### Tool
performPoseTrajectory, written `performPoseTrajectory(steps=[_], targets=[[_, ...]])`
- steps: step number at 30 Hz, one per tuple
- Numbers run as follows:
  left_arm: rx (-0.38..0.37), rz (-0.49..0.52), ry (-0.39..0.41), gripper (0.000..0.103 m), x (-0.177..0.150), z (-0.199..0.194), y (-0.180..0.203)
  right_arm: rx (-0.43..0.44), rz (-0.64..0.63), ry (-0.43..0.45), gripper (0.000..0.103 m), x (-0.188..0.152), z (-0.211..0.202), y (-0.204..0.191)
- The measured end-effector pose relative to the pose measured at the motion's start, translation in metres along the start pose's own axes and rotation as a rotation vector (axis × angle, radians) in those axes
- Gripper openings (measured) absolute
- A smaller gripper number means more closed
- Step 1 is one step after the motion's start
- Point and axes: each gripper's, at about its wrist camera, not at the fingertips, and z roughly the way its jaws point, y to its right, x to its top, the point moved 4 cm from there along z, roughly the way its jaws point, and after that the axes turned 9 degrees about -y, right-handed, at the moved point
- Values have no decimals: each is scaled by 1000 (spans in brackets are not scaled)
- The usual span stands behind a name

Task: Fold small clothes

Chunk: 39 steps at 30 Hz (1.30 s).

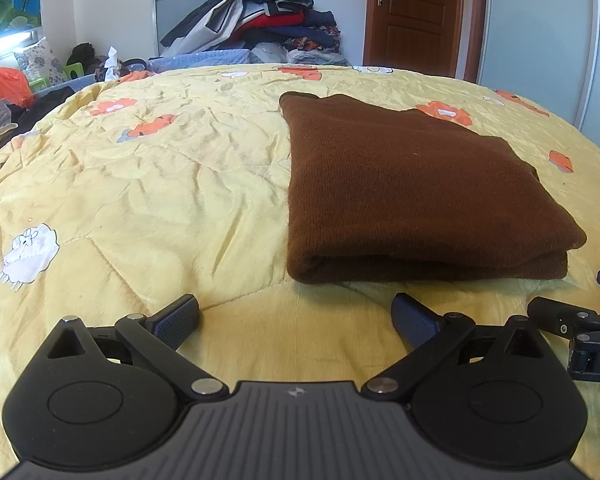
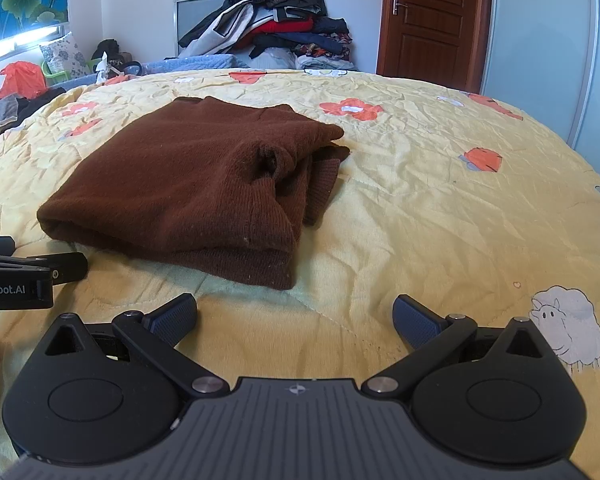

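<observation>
A brown knit sweater (image 1: 416, 188) lies folded into a thick rectangle on the yellow flowered bedspread (image 1: 160, 184). In the right wrist view the same sweater (image 2: 196, 184) sits ahead and to the left, its ribbed cuffs tucked at its right side. My left gripper (image 1: 296, 318) is open, low over the bedspread just short of the sweater's near fold, nothing between its fingers. My right gripper (image 2: 296, 318) is open too, near the sweater's front right corner and holding nothing. Each gripper shows at the edge of the other's view.
A tall heap of clothes (image 1: 260, 16) rises behind the bed against the wall. A brown door (image 1: 414, 12) and a pale wardrobe (image 1: 540, 40) stand at the right. Clutter with an orange bag (image 1: 4, 86) lies at the bed's left.
</observation>
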Motion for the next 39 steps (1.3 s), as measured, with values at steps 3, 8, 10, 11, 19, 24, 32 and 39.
performPoseTrajectory(steps=[3,8,10,11,19,24,32,39], targets=[[1,0,0,103,0,0,0,0,0,0,103,0,0,0],[1,-2,0,103,0,0,0,0,0,0,103,0,0,0],[1,-1,0,103,0,0,0,0,0,0,103,0,0,0],[1,-1,0,103,0,0,0,0,0,0,103,0,0,0],[1,-1,1,103,0,0,0,0,0,0,103,0,0,0],[1,-1,1,103,0,0,0,0,0,0,103,0,0,0],[2,-1,1,103,0,0,0,0,0,0,103,0,0,0],[9,-8,3,103,-2,0,0,0,0,0,103,0,0,0]])
